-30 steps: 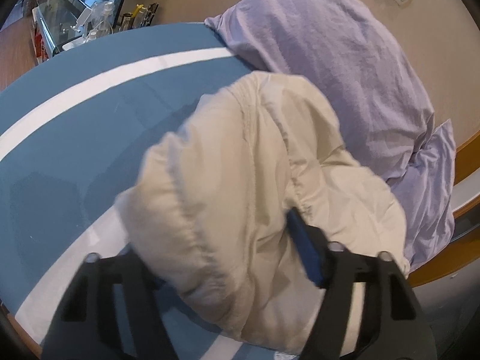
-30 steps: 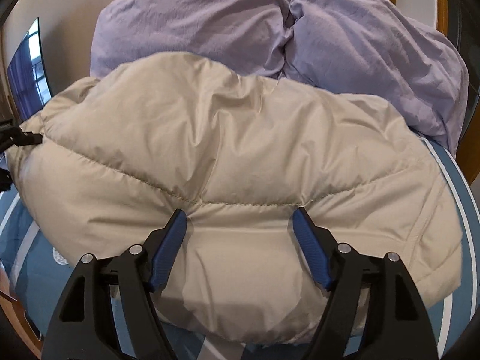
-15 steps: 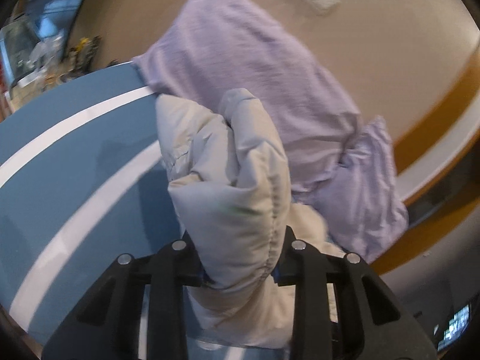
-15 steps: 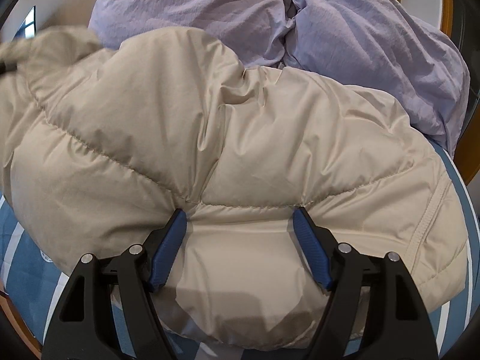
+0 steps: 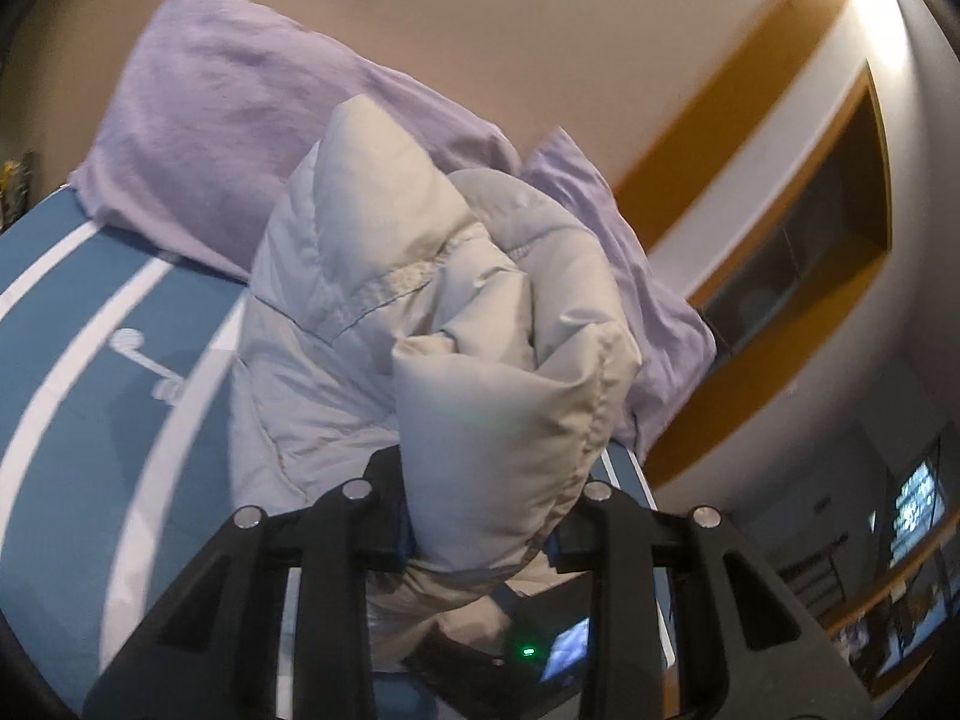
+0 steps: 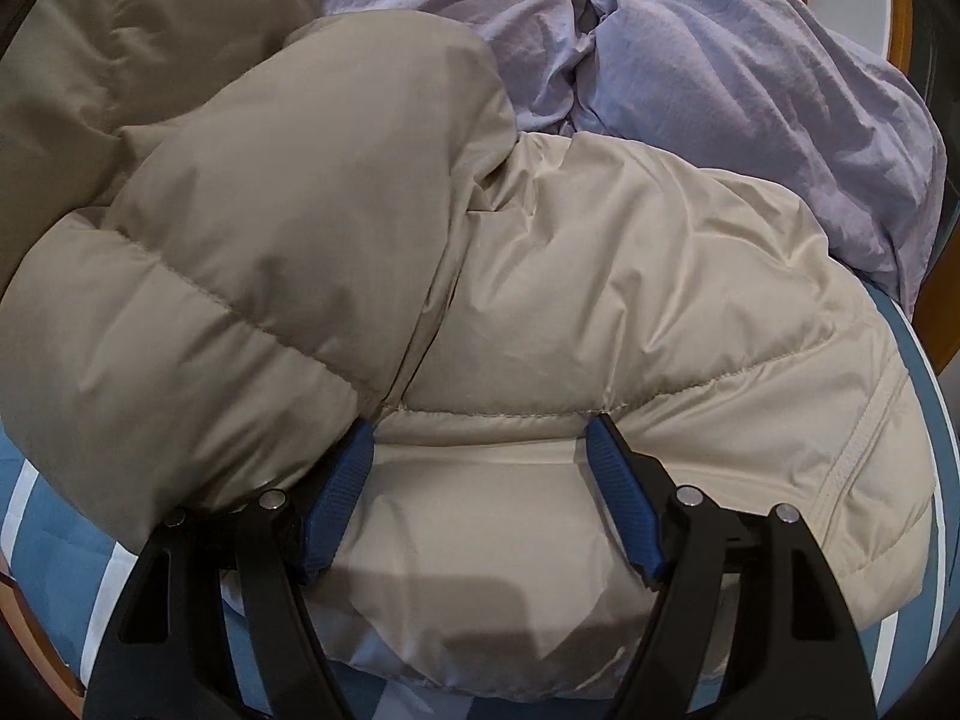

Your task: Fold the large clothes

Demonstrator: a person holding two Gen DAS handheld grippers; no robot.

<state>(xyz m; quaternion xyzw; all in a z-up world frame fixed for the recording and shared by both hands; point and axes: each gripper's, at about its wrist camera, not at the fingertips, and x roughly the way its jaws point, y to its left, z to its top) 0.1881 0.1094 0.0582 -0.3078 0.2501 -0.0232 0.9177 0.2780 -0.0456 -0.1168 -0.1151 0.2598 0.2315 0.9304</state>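
Note:
A beige puffer jacket (image 6: 630,276) lies on the blue striped bed (image 6: 54,540). My left gripper (image 5: 480,534) is shut on a thick fold of the jacket (image 5: 498,408) and holds it lifted above the bed. In the right wrist view that lifted side (image 6: 252,252) hangs folded over the jacket's left part. My right gripper (image 6: 480,498) is open, its blue pads (image 6: 618,498) resting on the jacket's near edge, pressing into the padding.
Two lilac pillows (image 6: 720,72) lie against the headboard behind the jacket; they also show in the left wrist view (image 5: 240,120). A beige wall with an orange wooden band (image 5: 738,96) stands behind. The bed's wooden edge (image 6: 24,618) is at lower left.
My left gripper has closed on the jacket's side, lifted it and carried it over toward the right. The right gripper has stayed open on the near edge.

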